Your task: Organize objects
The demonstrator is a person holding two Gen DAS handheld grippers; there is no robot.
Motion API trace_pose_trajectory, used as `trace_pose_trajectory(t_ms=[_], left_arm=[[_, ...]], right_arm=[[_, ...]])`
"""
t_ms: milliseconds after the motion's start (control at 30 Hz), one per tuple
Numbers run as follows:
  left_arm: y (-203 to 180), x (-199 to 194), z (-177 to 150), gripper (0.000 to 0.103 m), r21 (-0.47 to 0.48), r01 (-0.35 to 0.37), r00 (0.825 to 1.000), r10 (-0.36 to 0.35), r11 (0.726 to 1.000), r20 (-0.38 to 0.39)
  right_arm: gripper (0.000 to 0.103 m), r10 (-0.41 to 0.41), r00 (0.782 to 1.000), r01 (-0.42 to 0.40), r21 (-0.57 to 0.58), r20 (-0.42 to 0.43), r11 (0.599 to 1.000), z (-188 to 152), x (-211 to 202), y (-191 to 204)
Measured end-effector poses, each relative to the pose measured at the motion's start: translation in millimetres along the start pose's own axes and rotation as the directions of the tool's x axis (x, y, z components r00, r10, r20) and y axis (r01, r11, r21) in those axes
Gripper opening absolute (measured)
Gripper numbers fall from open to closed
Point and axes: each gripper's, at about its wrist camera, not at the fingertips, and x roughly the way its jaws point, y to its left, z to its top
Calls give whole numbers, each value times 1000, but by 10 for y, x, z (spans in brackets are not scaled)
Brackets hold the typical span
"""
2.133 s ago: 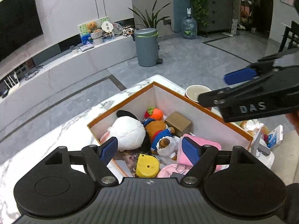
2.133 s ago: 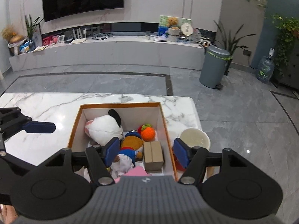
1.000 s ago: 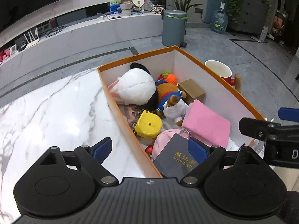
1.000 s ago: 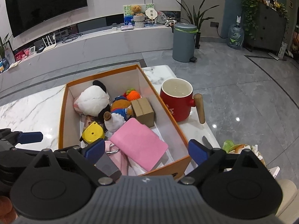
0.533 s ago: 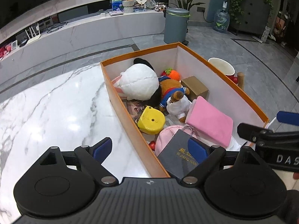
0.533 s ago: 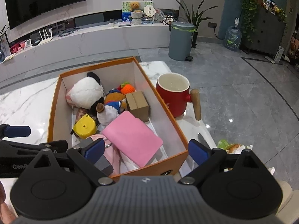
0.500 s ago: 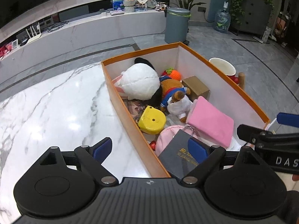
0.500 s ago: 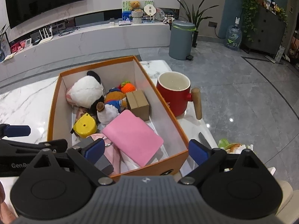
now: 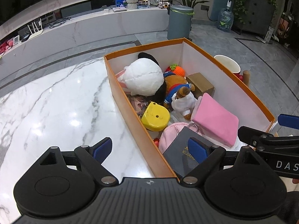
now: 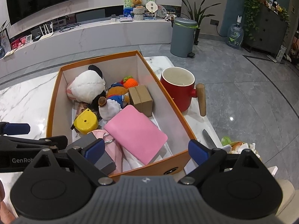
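While both cameras look down into the same orange box (image 9: 130, 110) on the white marble table (image 9: 56, 102), each catches something the other misses. The left wrist view shows the left gripper (image 9: 152, 150) with its blue pads spread wide, empty, straddling the box's near left wall, and the bare marble stretching away to the left. It reads gold lettering on the dark gift bag (image 9: 179, 155) at the near end, which leans on a pale pink pouch (image 9: 170, 132). The right wrist view shows the right gripper (image 10: 145, 152), also spread wide and holding nothing, over the box's near right corner. Only here is the red mug (image 10: 177, 93) with its wooden handle seen whole, just outside the right wall; the left view shows only its rim. A knife (image 10: 208, 138) and food scraps (image 10: 237, 145) also appear only here. Both show the panda plush (image 10: 87, 88), bear plush (image 10: 114, 100), cardboard carton (image 10: 141, 99), yellow tape measure (image 10: 86, 121) and pink wallet (image 10: 135, 133) inside.
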Motion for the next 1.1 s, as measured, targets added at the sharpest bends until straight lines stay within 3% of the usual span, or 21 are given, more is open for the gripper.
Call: trace_pose_trajectory(t_ms=[1100], left_arm=[[-67,-89,-13,103,21,-8,999,7,1000,33]], right_arm=[[96,-16,1000,16,9,15,1000,1,-27,-53]])
